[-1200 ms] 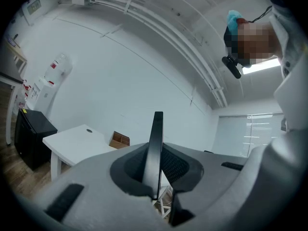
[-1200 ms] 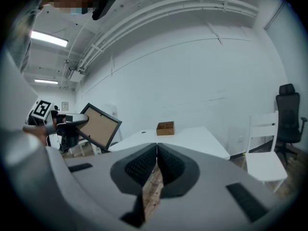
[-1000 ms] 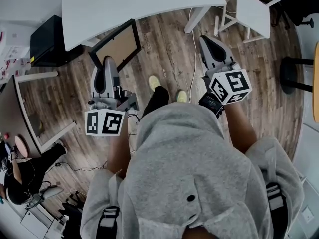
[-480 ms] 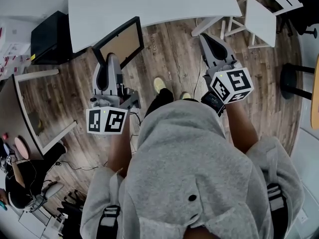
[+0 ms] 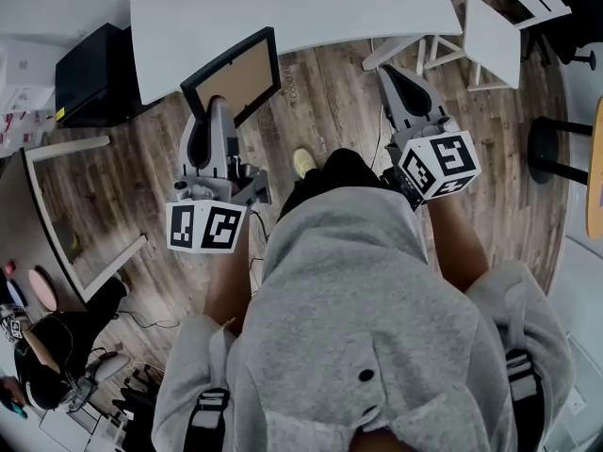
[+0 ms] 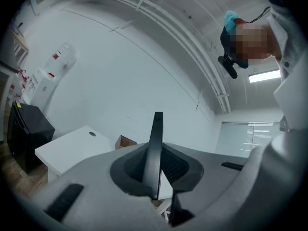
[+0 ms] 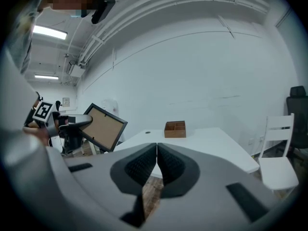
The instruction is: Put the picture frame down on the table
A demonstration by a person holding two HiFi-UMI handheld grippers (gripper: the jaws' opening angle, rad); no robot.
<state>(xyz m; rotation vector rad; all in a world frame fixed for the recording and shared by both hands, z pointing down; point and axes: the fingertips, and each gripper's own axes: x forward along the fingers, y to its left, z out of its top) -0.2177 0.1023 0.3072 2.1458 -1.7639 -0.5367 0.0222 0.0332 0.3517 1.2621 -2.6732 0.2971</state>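
The black picture frame [image 5: 234, 75] with its brown backing up is held in the air at the white table's [image 5: 311, 3] near edge. My left gripper [image 5: 209, 111] is shut on the frame's lower edge. In the left gripper view the frame [image 6: 155, 148] shows edge-on, pinched between the jaws. The right gripper view shows the frame [image 7: 102, 127] tilted, left of the table [image 7: 202, 143]. My right gripper [image 5: 394, 75] hovers over the floor by the table's edge, shut with nothing in it, its pads [image 7: 157, 165] touching.
A small wooden box [image 7: 175, 129] sits on the table's far side. A white chair [image 5: 490, 22] stands at the right. A black cabinet [image 5: 89, 73] stands left of the table. Another person [image 5: 57, 347] sits on the floor at the lower left.
My left gripper has carried the frame forward and upward toward the table's edge. The right gripper moved slightly forward too.
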